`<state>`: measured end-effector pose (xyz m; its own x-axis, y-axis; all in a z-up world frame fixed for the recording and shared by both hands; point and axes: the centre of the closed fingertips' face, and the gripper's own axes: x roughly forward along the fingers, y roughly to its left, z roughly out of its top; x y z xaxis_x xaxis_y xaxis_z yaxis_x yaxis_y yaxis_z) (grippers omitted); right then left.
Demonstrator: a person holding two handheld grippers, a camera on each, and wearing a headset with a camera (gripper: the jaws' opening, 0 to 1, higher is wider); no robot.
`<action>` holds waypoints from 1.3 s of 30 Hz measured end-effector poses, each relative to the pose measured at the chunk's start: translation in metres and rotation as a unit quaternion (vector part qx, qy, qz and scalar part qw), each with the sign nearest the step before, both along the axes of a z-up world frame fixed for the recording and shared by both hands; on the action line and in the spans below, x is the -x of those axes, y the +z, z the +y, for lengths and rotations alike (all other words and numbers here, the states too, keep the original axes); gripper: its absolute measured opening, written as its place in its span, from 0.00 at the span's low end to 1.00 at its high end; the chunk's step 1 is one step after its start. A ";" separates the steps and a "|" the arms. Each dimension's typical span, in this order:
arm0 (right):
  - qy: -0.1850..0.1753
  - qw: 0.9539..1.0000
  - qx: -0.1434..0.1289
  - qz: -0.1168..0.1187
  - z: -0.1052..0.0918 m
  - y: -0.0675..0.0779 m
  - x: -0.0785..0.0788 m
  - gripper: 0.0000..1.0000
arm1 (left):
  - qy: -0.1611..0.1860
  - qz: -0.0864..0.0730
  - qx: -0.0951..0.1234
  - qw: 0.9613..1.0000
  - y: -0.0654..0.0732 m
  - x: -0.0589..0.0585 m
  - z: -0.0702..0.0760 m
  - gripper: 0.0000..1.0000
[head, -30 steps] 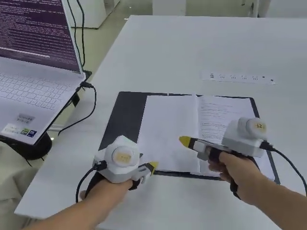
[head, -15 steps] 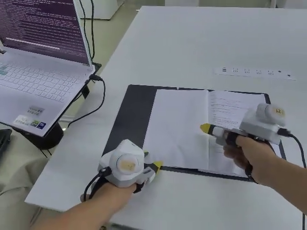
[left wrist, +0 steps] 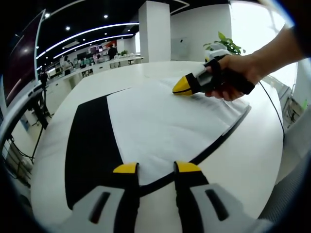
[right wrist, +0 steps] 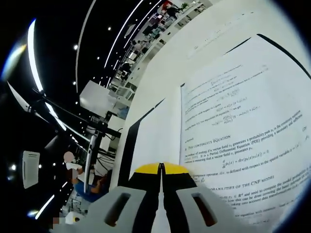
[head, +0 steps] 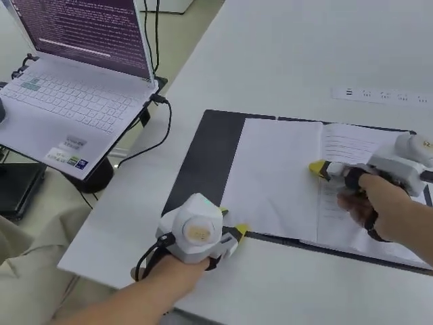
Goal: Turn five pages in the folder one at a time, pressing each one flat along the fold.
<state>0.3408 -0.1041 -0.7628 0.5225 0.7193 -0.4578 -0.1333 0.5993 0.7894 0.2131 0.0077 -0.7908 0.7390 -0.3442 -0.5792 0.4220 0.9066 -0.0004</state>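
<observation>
The folder [head: 206, 156] lies open on the white table, its black inner cover bare at the left. A blank page [head: 277, 176] lies flat on the left side and a printed page [head: 352, 145] on the right. My right gripper [head: 316, 168] is shut, its yellow tips low over the fold between the two pages. In its own view the right gripper [right wrist: 161, 168] points along the fold, the printed page [right wrist: 233, 116] to its right. My left gripper [head: 238, 231] sits at the folder's near edge. In the left gripper view the left gripper [left wrist: 156, 168] is open, holding nothing, with the right gripper [left wrist: 181, 86] beyond.
An open white laptop [head: 74, 101] stands at the left, with a black cable [head: 152, 145] running toward the folder's left side. A white power strip [head: 382, 96] lies beyond the folder. The table's near edge [head: 101, 267] runs just behind my left hand.
The head camera has swung, shifting the whole picture to the right. My right gripper has slid away from me along the fold. The left gripper has stayed at the folder's near edge.
</observation>
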 end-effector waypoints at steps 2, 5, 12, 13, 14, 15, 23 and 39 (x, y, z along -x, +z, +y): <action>-0.003 1.000 -0.005 0.004 0.001 0.001 -0.005 0.00 | 0.000 -0.001 0.001 1.000 0.000 0.000 0.000 0.27; -0.011 1.000 -0.007 0.009 0.000 0.001 -0.014 0.00 | 0.000 -0.001 0.000 1.000 0.000 0.000 0.000 0.27; -0.027 0.999 -0.012 0.016 -0.001 -0.001 -0.037 0.00 | 0.002 -0.002 0.002 1.000 -0.001 0.000 0.000 0.27; -0.031 0.999 -0.016 0.019 -0.001 -0.002 -0.040 0.00 | 0.002 -0.003 0.002 1.000 -0.001 0.000 0.000 0.27; -0.038 0.999 -0.022 0.023 -0.001 -0.002 -0.044 0.00 | 0.003 -0.003 0.004 1.000 -0.001 0.000 0.000 0.27; -0.042 0.999 -0.023 0.023 -0.001 -0.002 -0.047 0.00 | 0.003 -0.004 0.004 1.000 -0.001 -0.001 0.000 0.27; -0.103 0.992 -0.067 0.041 -0.003 -0.005 -0.076 0.00 | 0.003 -0.007 0.004 1.000 -0.002 -0.001 0.000 0.27; -0.195 0.972 -0.121 0.053 -0.009 -0.004 -0.121 0.00 | 0.006 -0.016 0.009 1.000 -0.001 0.000 -0.001 0.27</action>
<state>0.4617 -0.1130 -0.7668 0.7363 0.5692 -0.3658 0.1562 0.3830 0.9104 0.2126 0.0063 -0.7915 0.7613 -0.3456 -0.5485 0.4117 0.9113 -0.0028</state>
